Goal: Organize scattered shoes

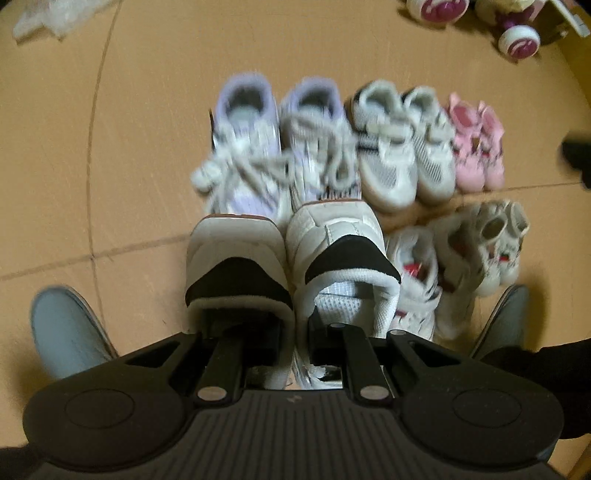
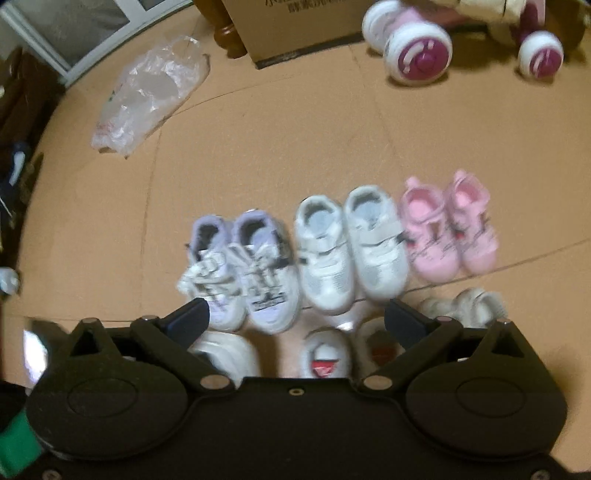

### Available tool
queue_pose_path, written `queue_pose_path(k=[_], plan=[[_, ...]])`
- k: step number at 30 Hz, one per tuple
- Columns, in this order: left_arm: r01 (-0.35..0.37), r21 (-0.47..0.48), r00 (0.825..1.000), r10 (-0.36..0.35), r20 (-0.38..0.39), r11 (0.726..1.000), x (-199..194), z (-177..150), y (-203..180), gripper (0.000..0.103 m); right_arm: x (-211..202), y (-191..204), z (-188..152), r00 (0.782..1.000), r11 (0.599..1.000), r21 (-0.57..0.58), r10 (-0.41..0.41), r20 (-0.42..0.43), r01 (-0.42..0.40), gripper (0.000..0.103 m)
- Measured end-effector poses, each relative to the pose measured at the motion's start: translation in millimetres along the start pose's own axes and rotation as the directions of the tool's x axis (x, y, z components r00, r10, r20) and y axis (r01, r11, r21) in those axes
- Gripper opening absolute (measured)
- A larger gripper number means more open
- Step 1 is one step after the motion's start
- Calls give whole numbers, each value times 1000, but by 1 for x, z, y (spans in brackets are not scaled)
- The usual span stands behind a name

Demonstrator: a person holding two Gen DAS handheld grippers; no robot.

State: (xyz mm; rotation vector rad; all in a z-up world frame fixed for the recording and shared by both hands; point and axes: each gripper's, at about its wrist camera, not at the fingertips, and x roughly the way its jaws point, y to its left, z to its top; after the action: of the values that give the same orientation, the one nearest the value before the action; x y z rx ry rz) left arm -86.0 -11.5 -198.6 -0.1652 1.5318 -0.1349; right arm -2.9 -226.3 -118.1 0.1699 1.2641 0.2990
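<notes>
In the left wrist view my left gripper point(image 1: 295, 332) is shut on a pair of white sneakers with black heel tabs point(image 1: 291, 258), one finger inside each shoe, pinching their inner walls together. Beyond them stand a lavender laced pair point(image 1: 280, 147), a white strap pair point(image 1: 402, 147) and a pink pair point(image 1: 476, 147) in a row. Small white-and-red shoes point(image 1: 417, 280) and cream shoes point(image 1: 491, 240) lie to the right. My right gripper point(image 2: 299, 317) is open and empty above the same rows: lavender point(image 2: 240, 266), white point(image 2: 351, 247), pink point(image 2: 450, 225).
A crumpled plastic bag point(image 2: 147, 92) lies on the tan floor at far left. A cardboard box point(image 2: 295, 29) and a toy with white-and-magenta wheels point(image 2: 421, 55) stand at the back. My blue slippers point(image 1: 66, 332) flank the left gripper.
</notes>
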Motion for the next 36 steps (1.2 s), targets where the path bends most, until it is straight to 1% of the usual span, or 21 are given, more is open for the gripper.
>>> queue_pose_path(k=[3,6,8,12,16,19,21,23,24,25,26,28,29,30,31,32,33,35,36], plan=[[-15,24,999,16,-41,1000,23,-1,-6,13,1,4,-2,999,999,-2,40,5,-40,102],[-11,8,998,12,-64,1000,42,-2,-12,13,-3,5,0,997,998,6,62,41,-63,102],[4,-11,997,-5,-74,1000,48,2,-12,13,-5,4,1,995,996,18,81,63,-82,102],[0,-36,996,-3,-85,999,52,6,-12,13,4,4,-1,995,995,43,93,28,-94,102],[17,-141,997,-28,-78,990,59,11,-1,13,9,5,-2,995,994,44,99,17,-100,101],[21,-163,996,-34,-78,986,60,14,2,14,13,6,-4,995,994,41,102,15,-102,99],[15,-176,996,-30,-83,984,61,15,4,15,11,8,-4,996,996,27,80,43,-81,98],[21,-181,995,-39,-94,983,62,16,6,24,9,6,-5,995,996,27,79,63,-80,98],[33,-188,994,-51,-95,982,61,16,8,33,9,6,-7,994,996,30,77,73,-79,98],[47,-197,993,-66,-95,979,59,16,10,51,10,5,-9,994,996,33,74,86,-77,98],[61,-205,992,-82,-95,977,57,16,12,58,11,5,-10,994,996,37,74,82,-77,98],[90,-220,991,-109,-78,971,44,16,16,59,15,5,-13,995,996,46,75,68,-78,98],[97,-222,991,-115,-70,970,37,16,18,59,19,7,-14,996,996,53,74,41,-76,98],[99,-218,992,-115,-59,971,27,16,21,59,23,8,-16,997,995,60,74,10,-74,98],[95,-209,993,-108,-49,973,17,17,23,59,25,9,-17,997,995,63,71,-4,-71,98],[78,-192,995,-87,-44,978,7,19,26,59,28,10,-19,997,995,74,69,-22,-68,98],[48,-157,998,-55,-40,986,-3,22,27,59,35,12,-23,995,993,95,71,-65,-65,98],[-9,-14,999,8,-53,1000,-23,31,24,59,42,14,-29,992,993,99,80,-94,-70,98],[-37,63,998,40,-57,997,-32,35,22,59,49,19,-37,990,994,85,78,-116,-68,98]])
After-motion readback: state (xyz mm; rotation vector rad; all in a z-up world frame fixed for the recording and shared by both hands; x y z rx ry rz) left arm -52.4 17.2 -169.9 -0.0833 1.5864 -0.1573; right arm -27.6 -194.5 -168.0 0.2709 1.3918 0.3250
